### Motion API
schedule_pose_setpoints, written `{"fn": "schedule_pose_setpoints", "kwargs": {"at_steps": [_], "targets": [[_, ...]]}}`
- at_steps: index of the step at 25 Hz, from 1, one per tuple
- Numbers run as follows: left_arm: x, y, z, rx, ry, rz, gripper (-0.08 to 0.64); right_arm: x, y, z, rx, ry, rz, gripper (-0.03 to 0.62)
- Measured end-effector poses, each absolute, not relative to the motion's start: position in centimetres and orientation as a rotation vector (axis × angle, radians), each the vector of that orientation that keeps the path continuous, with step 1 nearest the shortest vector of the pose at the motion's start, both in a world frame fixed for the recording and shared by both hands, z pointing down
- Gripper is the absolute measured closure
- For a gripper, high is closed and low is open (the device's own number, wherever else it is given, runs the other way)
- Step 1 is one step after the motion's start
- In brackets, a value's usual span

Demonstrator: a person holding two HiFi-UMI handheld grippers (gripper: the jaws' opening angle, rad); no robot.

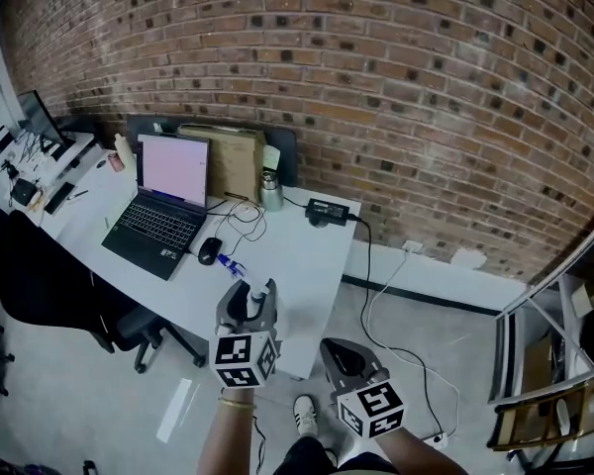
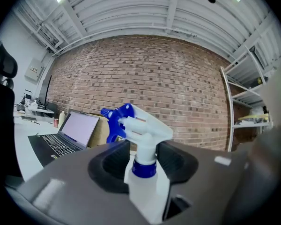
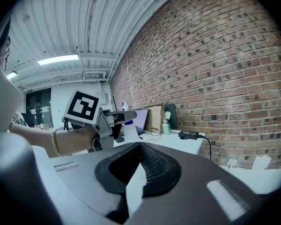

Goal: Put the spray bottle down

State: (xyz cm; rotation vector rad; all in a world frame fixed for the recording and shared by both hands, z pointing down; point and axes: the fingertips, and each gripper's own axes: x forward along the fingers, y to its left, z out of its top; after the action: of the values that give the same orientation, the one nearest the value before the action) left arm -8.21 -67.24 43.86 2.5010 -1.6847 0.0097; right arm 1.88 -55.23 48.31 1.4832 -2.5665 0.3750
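Note:
A white spray bottle [image 2: 147,182] with a blue collar and blue nozzle stands upright between the jaws of my left gripper [image 2: 143,150], whose pads press on its neck and shoulders. In the head view the spray bottle [image 1: 258,292] and my left gripper [image 1: 249,307] hang over the front corner of the white table [image 1: 312,255]. My right gripper [image 1: 343,356] floats to the right, off the table and over the floor. In its own view my right gripper [image 3: 141,149] has its tips together and holds nothing. My left gripper [image 3: 113,121] shows there too, at the left.
On the table are an open laptop [image 1: 163,201], a mouse [image 1: 209,250], a small blue item [image 1: 233,265], a metal flask [image 1: 270,191], a cardboard box [image 1: 223,156] and a power brick [image 1: 327,211] with cables. A black office chair [image 1: 49,285] stands left; shelving [image 1: 564,364] right.

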Motion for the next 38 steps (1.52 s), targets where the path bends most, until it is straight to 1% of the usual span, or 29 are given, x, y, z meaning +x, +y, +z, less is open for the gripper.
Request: {"fn": "schedule_pose_setpoints", "kwargs": {"at_steps": [3, 11, 12, 13, 16, 17, 18, 27, 38], "targets": [[-8.2, -67.1, 43.8, 2.510, -1.670, 0.021, 0.363, 1.5, -55.0, 48.4, 1.467, -2.573, 0.380, 0.595], [-9.4, -63.9, 44.0, 2.472, -1.644, 0.016, 0.351, 1.4, -53.6, 48.2, 1.467, -2.579, 0.367, 0.595], [-9.5, -62.9, 43.9, 2.466, -1.636, 0.009, 0.358, 1.5, -53.3, 48.0, 1.469, -2.584, 0.361, 0.595], [-9.5, -61.8, 43.7, 2.461, -1.625, 0.002, 0.381, 1.5, -53.1, 47.7, 1.471, -2.589, 0.355, 0.595], [-9.6, -58.0, 43.0, 2.430, -1.618, -0.030, 0.468, 1.6, -52.2, 46.8, 1.473, -2.610, 0.336, 0.595], [-9.7, -56.7, 42.9, 2.408, -1.636, -0.035, 0.517, 1.6, -51.9, 46.5, 1.473, -2.618, 0.330, 0.595], [-9.8, -55.4, 42.9, 2.383, -1.656, -0.031, 0.551, 1.5, -51.5, 46.2, 1.471, -2.626, 0.324, 0.595], [-9.3, -45.8, 43.1, 2.315, -1.702, 0.028, 0.552, -0.1, -46.8, 44.9, 1.384, -2.697, 0.274, 0.595], [-9.4, -42.4, 43.1, 2.314, -1.747, 0.030, 0.554, -0.8, -43.5, 44.6, 1.351, -2.700, 0.214, 0.595]]}}
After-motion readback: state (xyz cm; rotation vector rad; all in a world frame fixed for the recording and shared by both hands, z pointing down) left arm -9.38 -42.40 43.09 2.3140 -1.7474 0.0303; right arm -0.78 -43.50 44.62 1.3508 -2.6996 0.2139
